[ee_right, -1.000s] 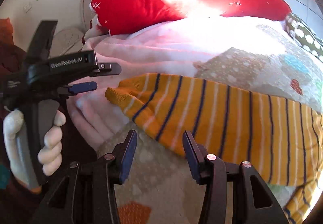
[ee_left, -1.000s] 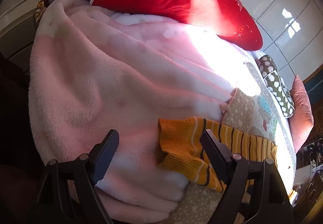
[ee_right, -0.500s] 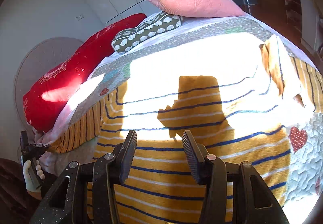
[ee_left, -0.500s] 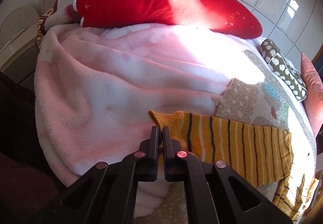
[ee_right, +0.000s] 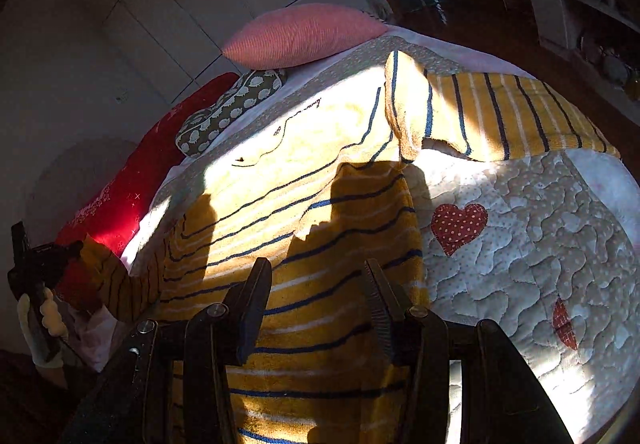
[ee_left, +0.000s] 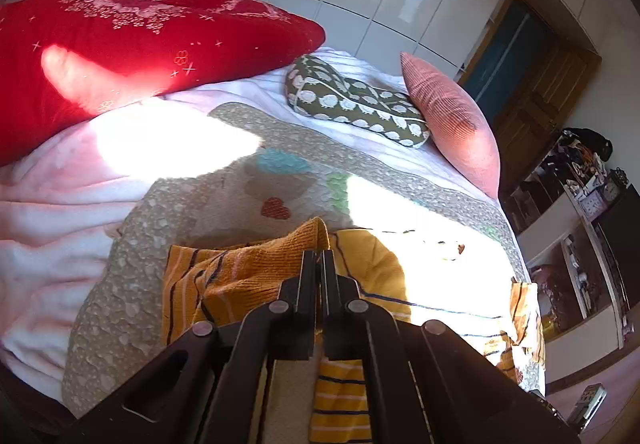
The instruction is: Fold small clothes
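Mustard-yellow knit, one striped sweater (ee_right: 320, 204), is lying on the quilted bed (ee_right: 520, 244), its sleeve cuff (ee_left: 280, 256) pinched in the closed left hand-held gripper (ee_left: 319, 264). One right hand-held gripper (ee_right: 316, 284) is hovering half open over its hem, clamping nothing. Three pillows are resting beyond: red (ee_left: 120, 44), sheep-patterned (ee_left: 352, 104), pink (ee_left: 452, 120).

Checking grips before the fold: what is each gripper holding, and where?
Left gripper is shut on the striped sweater's sleeve cuff. Right gripper is open above its body, holding nothing.
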